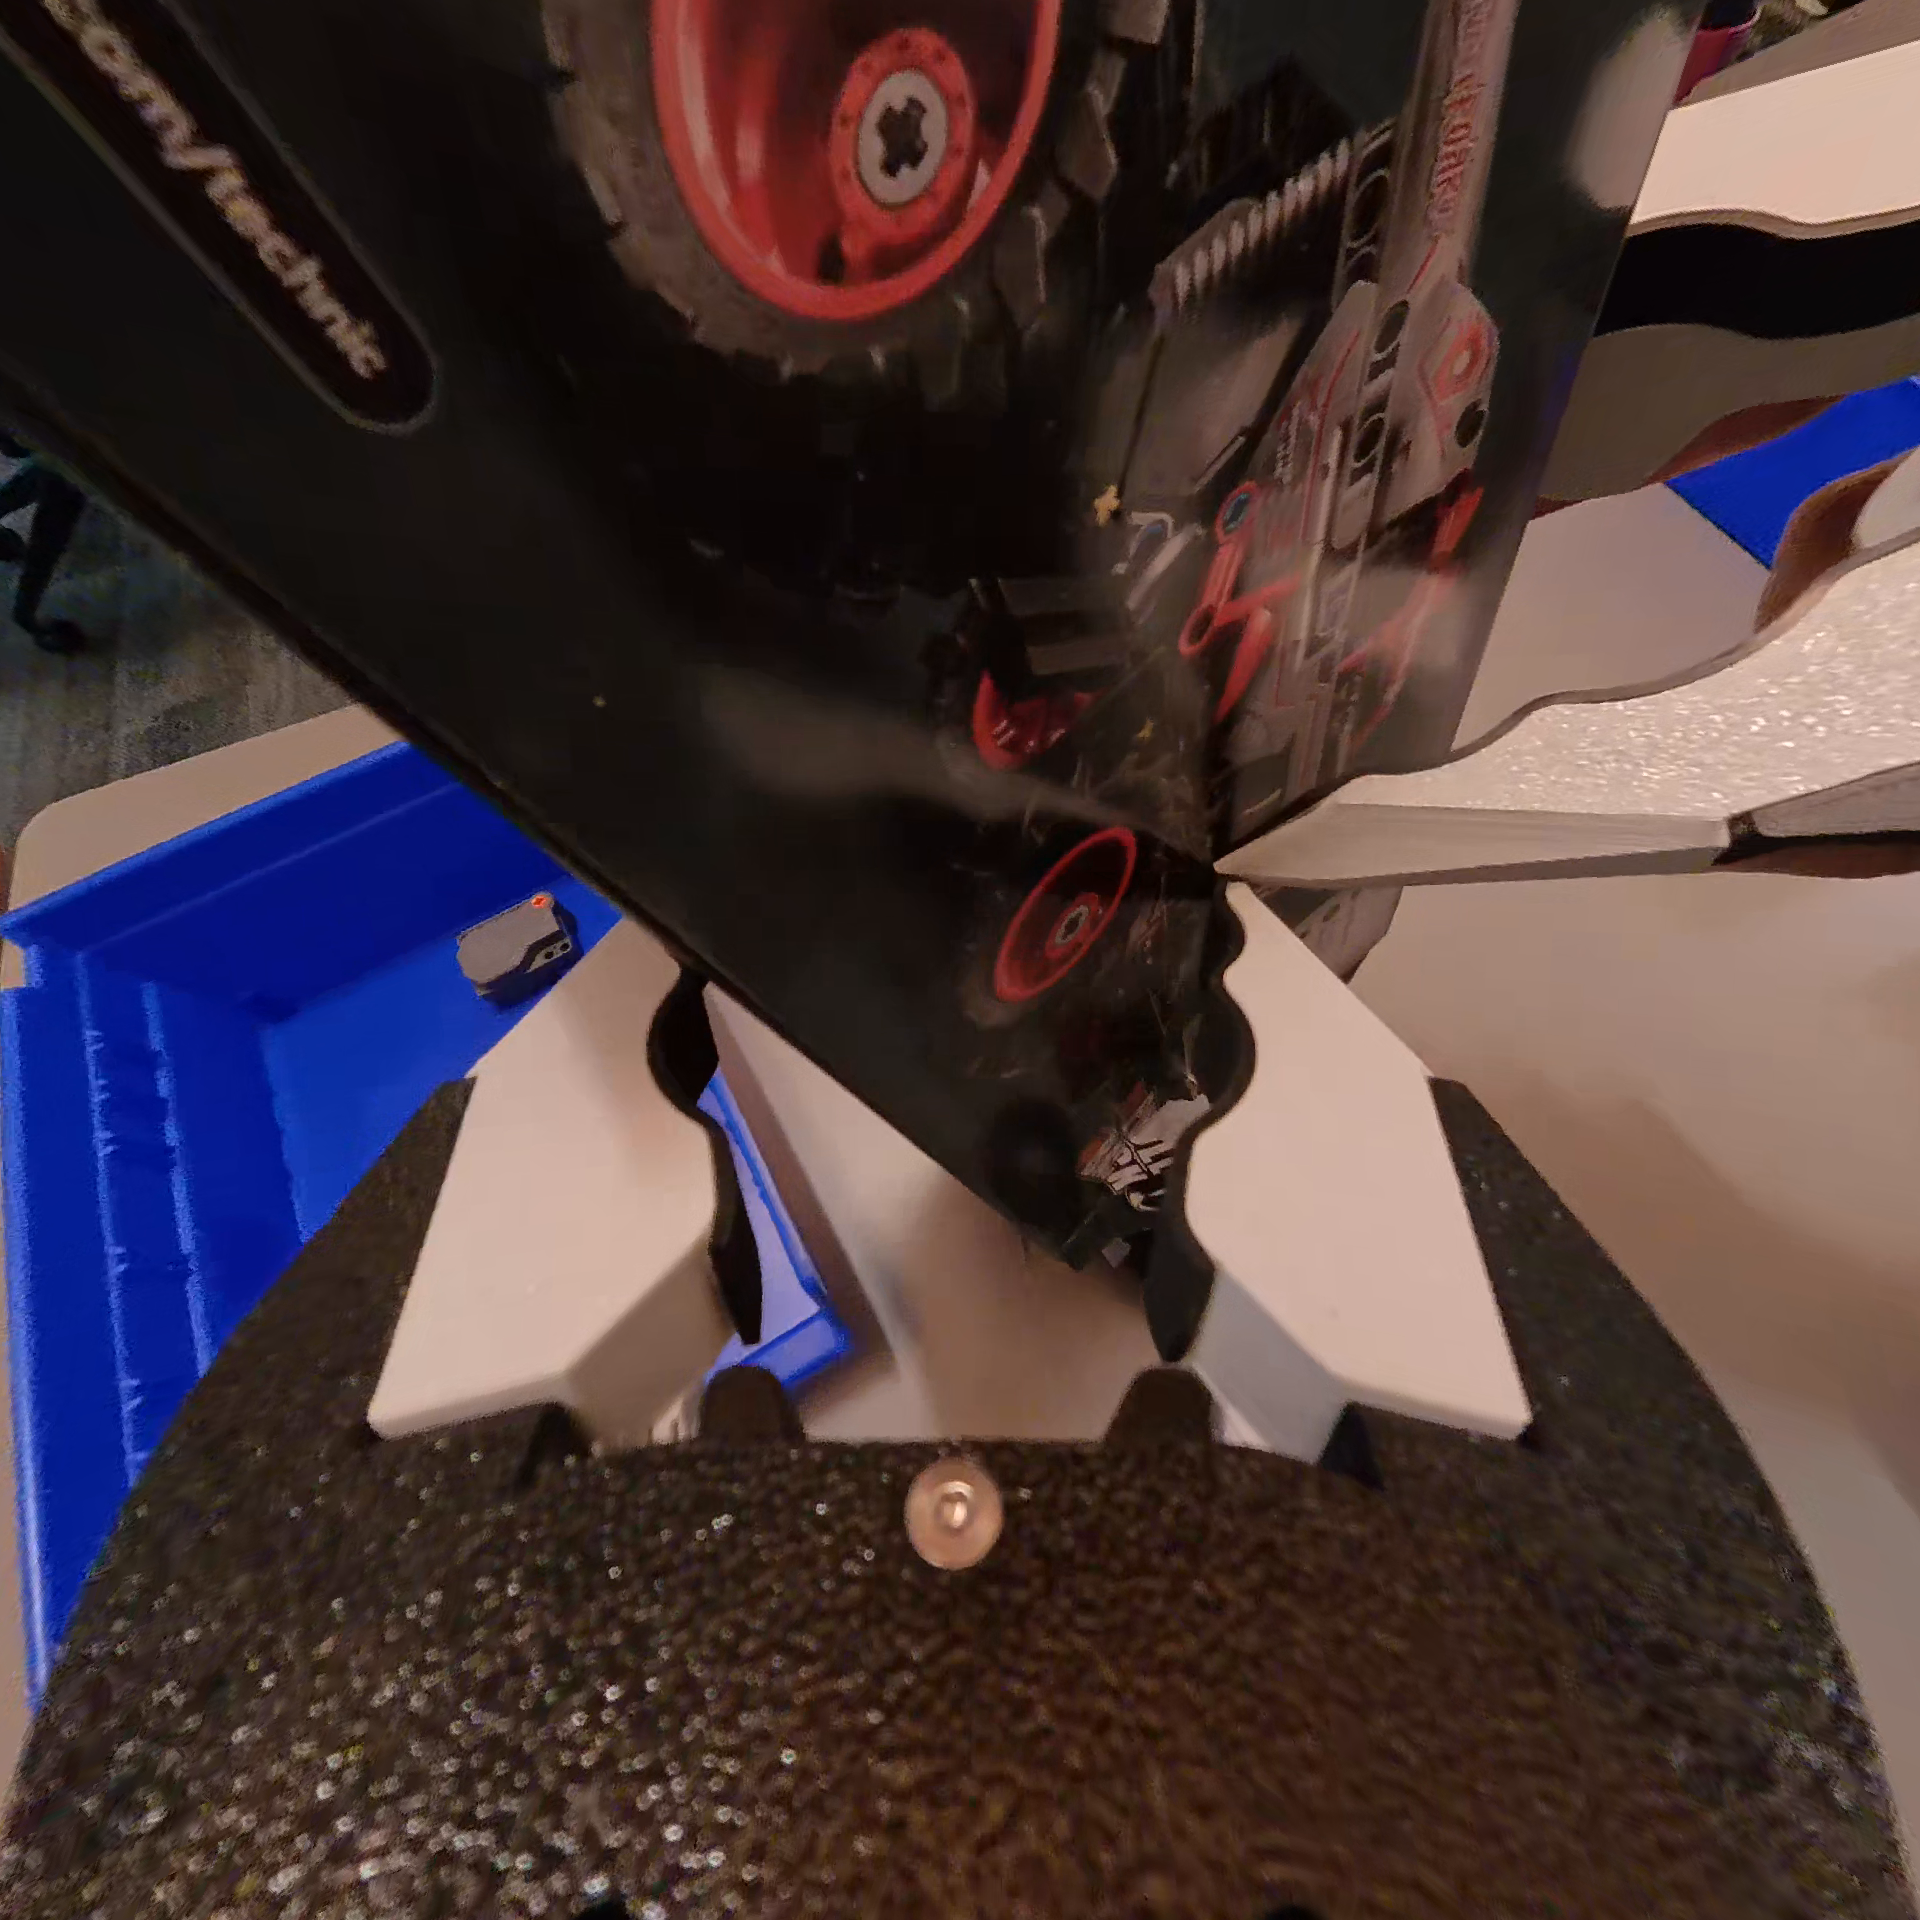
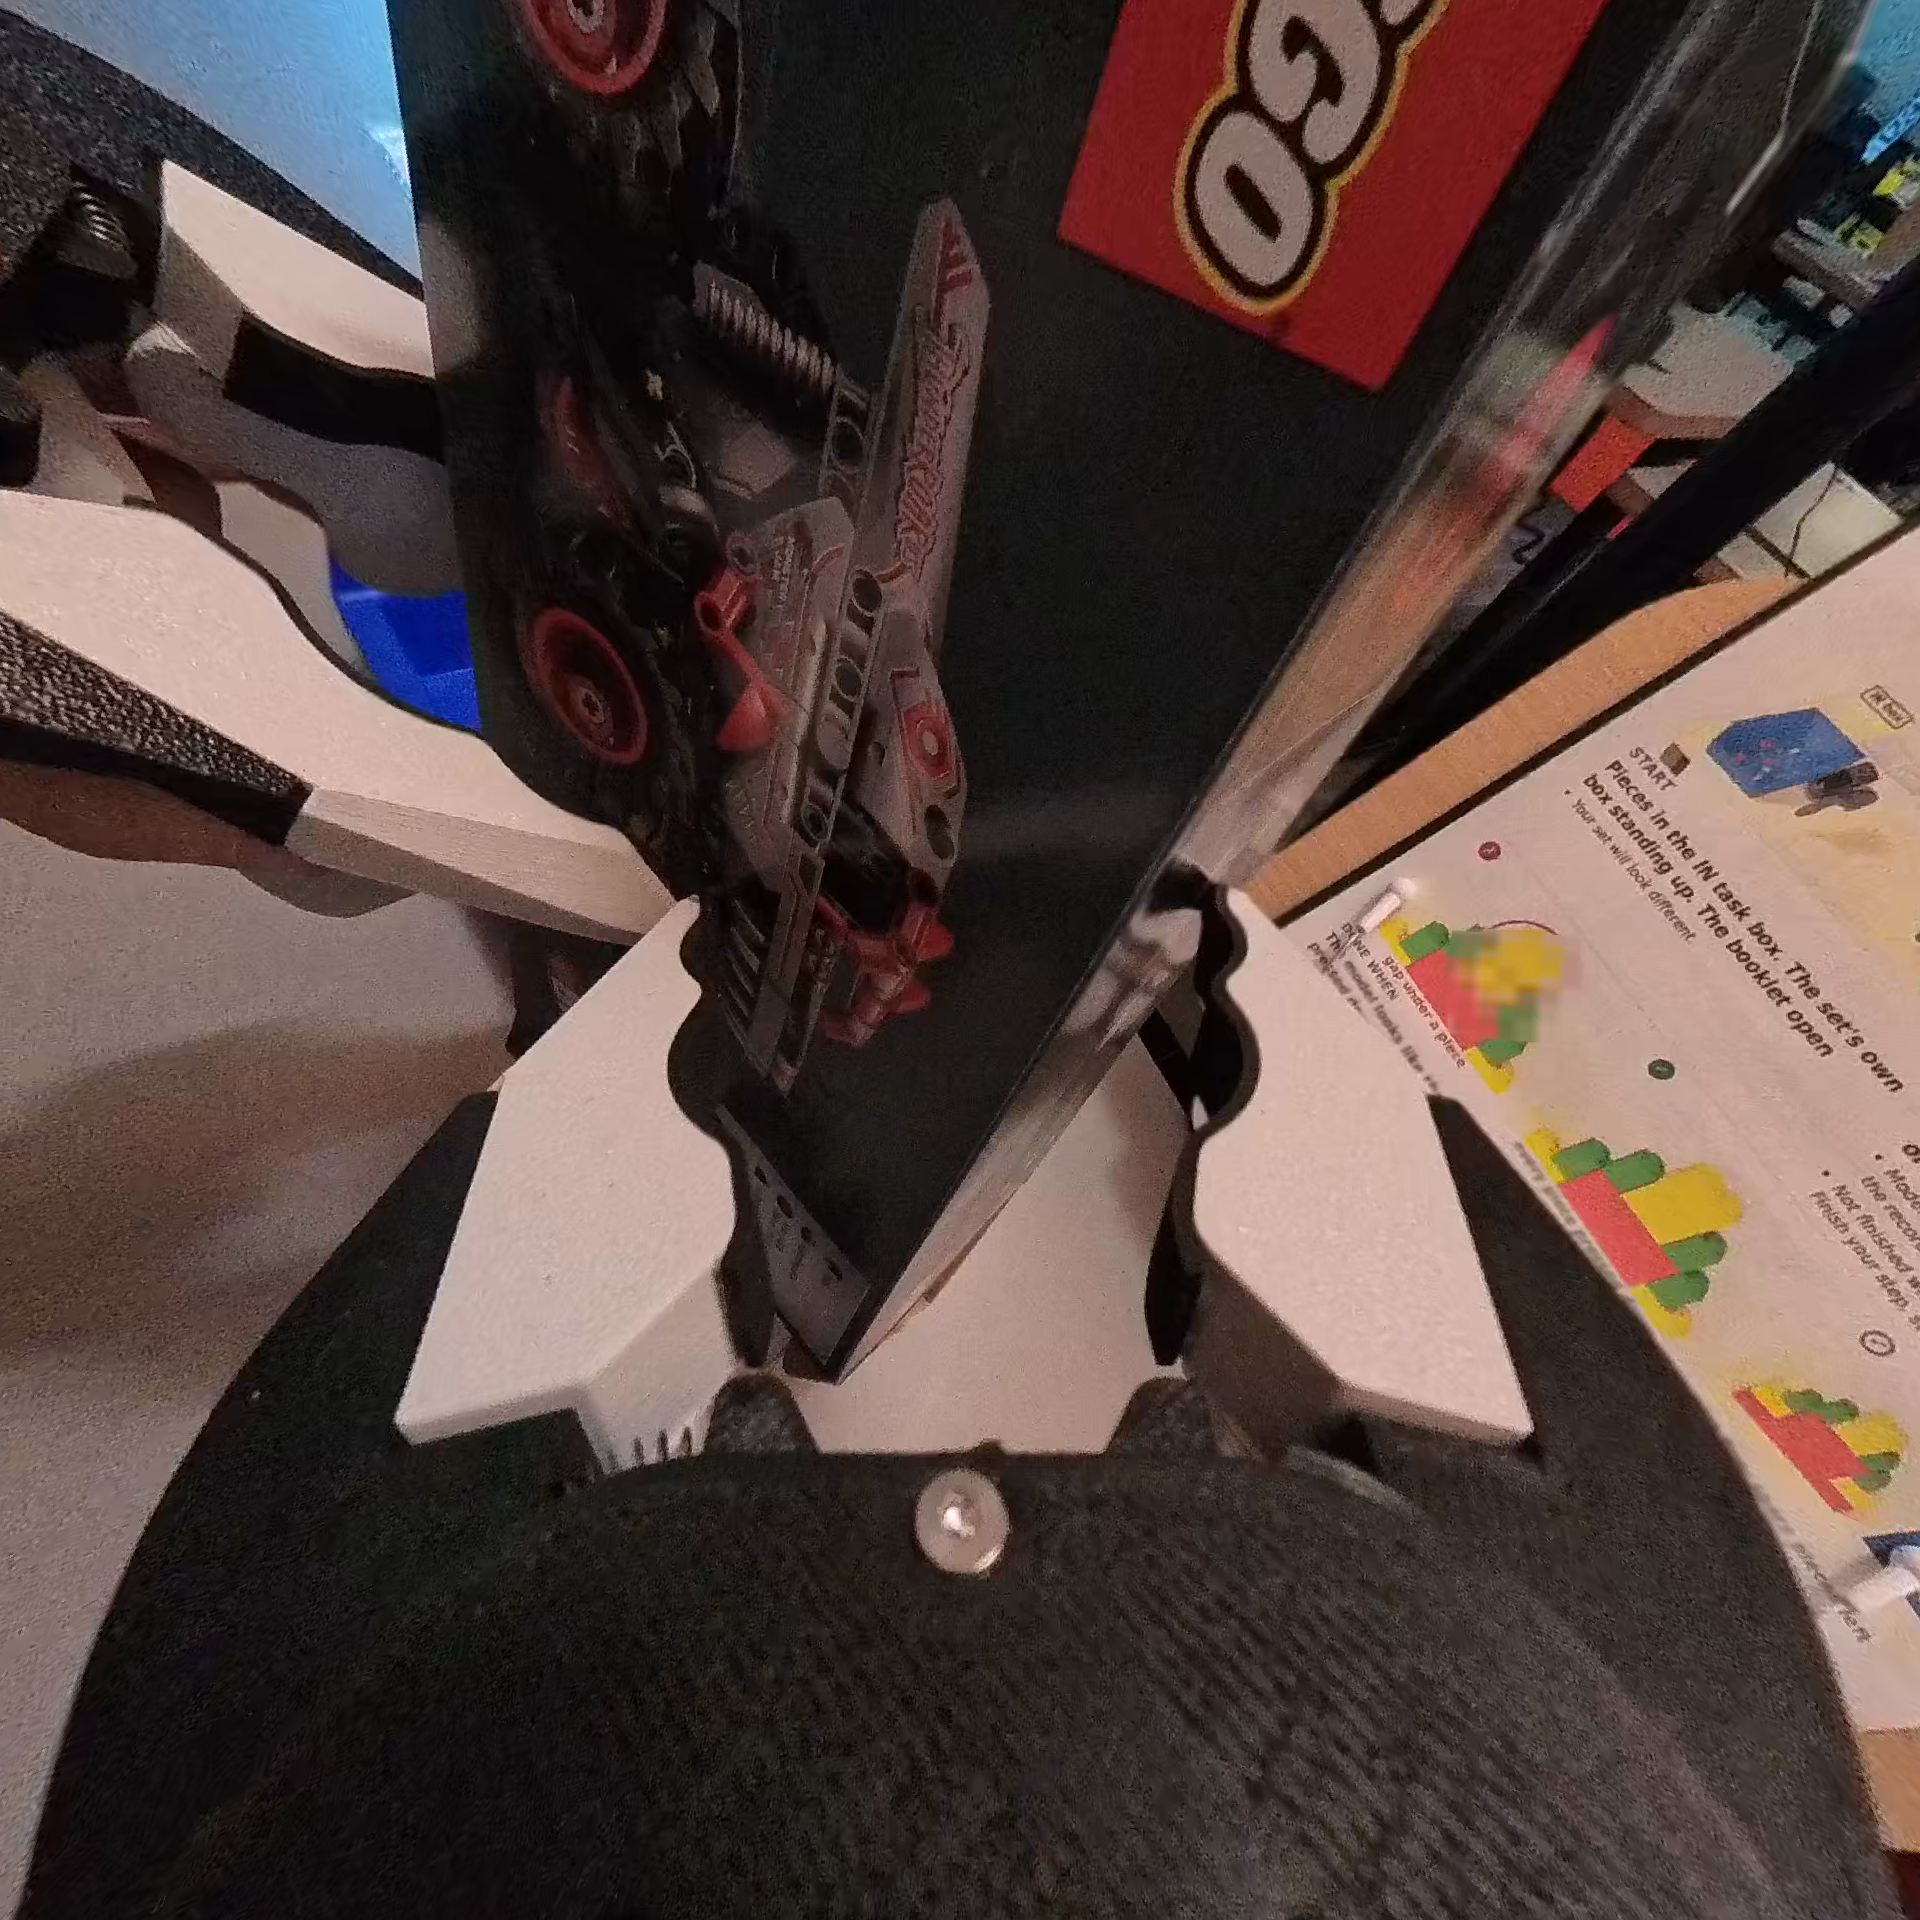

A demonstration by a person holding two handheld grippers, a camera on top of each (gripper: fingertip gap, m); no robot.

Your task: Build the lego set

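A black lego set box (image 1: 727, 623) printed with a red-wheeled truck is held up off the table, tilted. My left gripper (image 1: 956, 956) is shut on its lower corner. The right gripper's white fingers (image 1: 1455, 842) reach in from the right and touch the same box. In the right wrist view the box (image 2: 1091, 623) stands nearly upright with a corner between the jaws of my right gripper (image 2: 961, 914), which is shut on it. The left gripper's fingers (image 2: 436, 842) press the box from the left.
A blue bin (image 1: 156, 1091) sits on the white table (image 1: 1610, 1143) at the left, with a small grey piece (image 1: 514, 951) inside. A printed instruction sheet (image 2: 1662, 1039) with brick pictures lies at the right. A wooden table edge (image 2: 1455, 769) runs behind it.
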